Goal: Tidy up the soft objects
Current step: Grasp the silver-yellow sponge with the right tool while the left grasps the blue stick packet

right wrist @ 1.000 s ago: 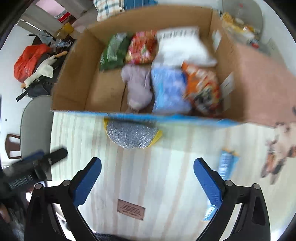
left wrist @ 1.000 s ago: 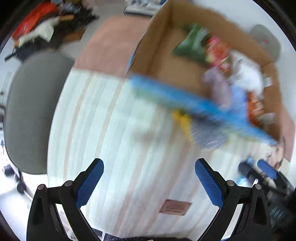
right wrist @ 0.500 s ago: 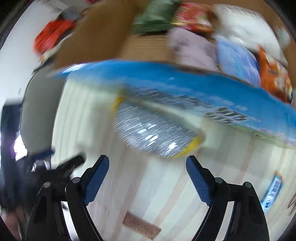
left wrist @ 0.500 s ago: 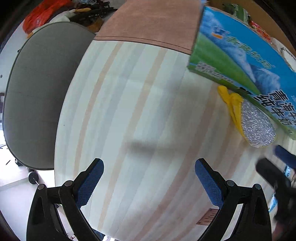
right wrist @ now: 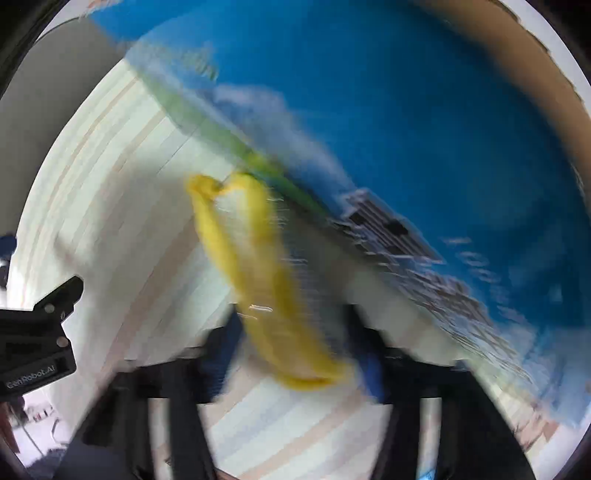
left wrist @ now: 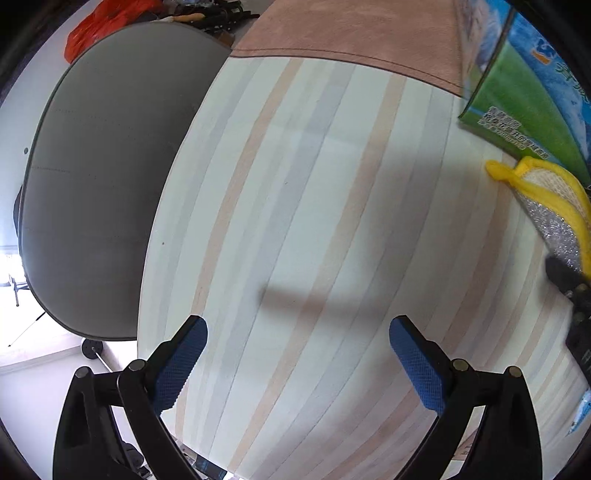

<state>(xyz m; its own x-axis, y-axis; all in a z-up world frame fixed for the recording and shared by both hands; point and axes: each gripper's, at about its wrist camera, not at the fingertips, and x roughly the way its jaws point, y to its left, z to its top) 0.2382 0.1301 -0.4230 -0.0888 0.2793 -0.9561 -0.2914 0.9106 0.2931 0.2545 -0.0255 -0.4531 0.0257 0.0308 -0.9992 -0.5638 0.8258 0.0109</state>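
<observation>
A: Surface: striped tablecloth (left wrist: 295, 221) in pale green, grey and peach, meeting a pinkish-brown mat (left wrist: 351, 33) at the far side. Grey chair seat (left wrist: 103, 177) off the table's left edge; red bag (left wrist: 107, 26) beyond it.

B: Container?

A: Cardboard box (right wrist: 424, 147), outer wall printed blue and green, standing on the table at the right of the left wrist view.

B: Task item?

A: Scrubbing pad (right wrist: 258, 277), yellow-edged with a silver glitter face, lying just beside the foot of the box wall. Right wrist view heavily blurred.

B: Right gripper (right wrist: 295, 354)?

A: Blue fingers either side of the pad's near end, close in. Whether they press on it cannot be told through the blur.

B: Left gripper (left wrist: 299, 362)?

A: Released, jaws spread wide over bare cloth, well apart from the pad, holding nothing.
</observation>
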